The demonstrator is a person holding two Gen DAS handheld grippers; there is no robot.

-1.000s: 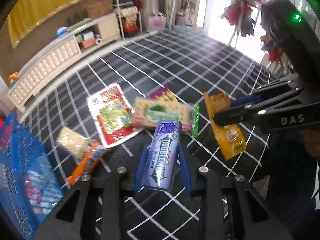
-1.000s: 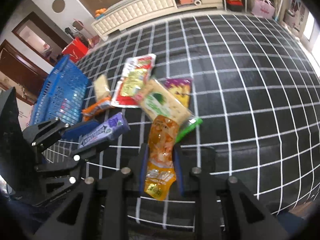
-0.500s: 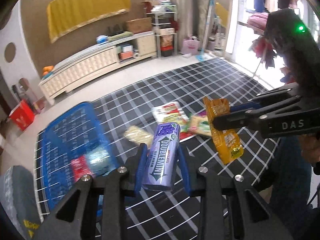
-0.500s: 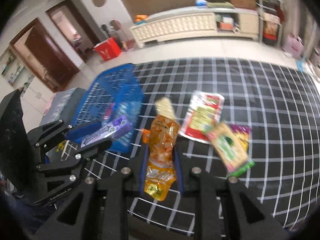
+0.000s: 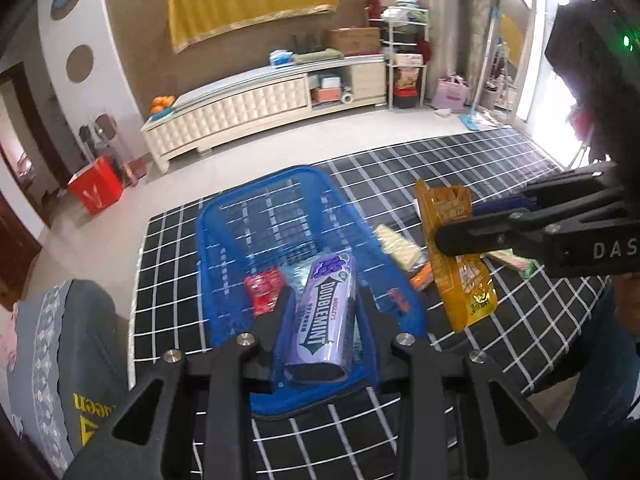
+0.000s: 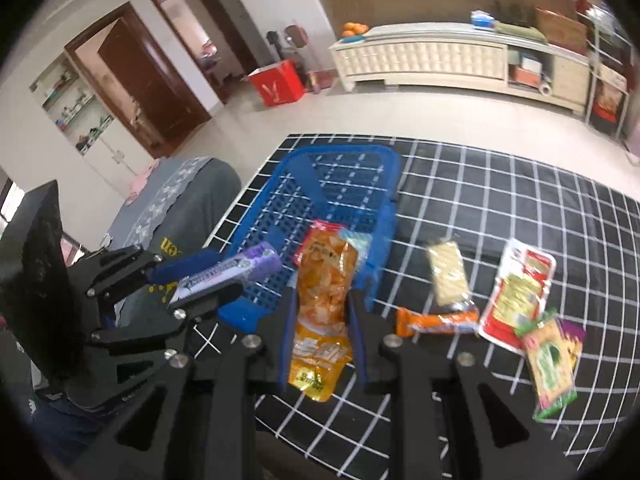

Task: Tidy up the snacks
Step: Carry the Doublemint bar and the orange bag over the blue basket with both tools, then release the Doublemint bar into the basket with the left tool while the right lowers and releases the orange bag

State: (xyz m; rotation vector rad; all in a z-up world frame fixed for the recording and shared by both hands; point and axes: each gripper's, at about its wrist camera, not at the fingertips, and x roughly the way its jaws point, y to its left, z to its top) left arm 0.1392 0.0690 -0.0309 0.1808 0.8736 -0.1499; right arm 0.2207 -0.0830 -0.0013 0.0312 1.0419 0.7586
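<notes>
The left gripper (image 5: 325, 300) is closed on a purple gum pack (image 5: 325, 312), one blue pad on each long side, and the pack hangs over the near end of the blue basket (image 5: 240, 216). The right gripper (image 6: 320, 312) is closed tight on an orange pouch (image 6: 322, 300), which hangs over the near right corner of the basket. Both snacks are in the air, above the rim.

The basket lies on a black mat with white lines (image 6: 500, 208). Inside it I count two things: a red packet (image 5: 264, 292) and a pale bluish one, partly hidden behind the gum pack. The far half of the basket is bare mesh, so there is open room there.

On the mat to the right of the basket lie five more snacks: a pale cracker pack (image 6: 446, 276), an orange bar (image 6: 436, 320) touching its lower end, a red and white packet (image 6: 518, 292), a green packet (image 6: 550, 364) and a purple one (image 6: 574, 334) half under it. They are clear of the basket wall.

To the left, a grey cushion (image 5: 64, 364) sits just beside the mat edge, near the basket. Beyond the mat the pale floor is open as far as a white cabinet (image 5: 248, 108) and a red box (image 5: 96, 190).
</notes>
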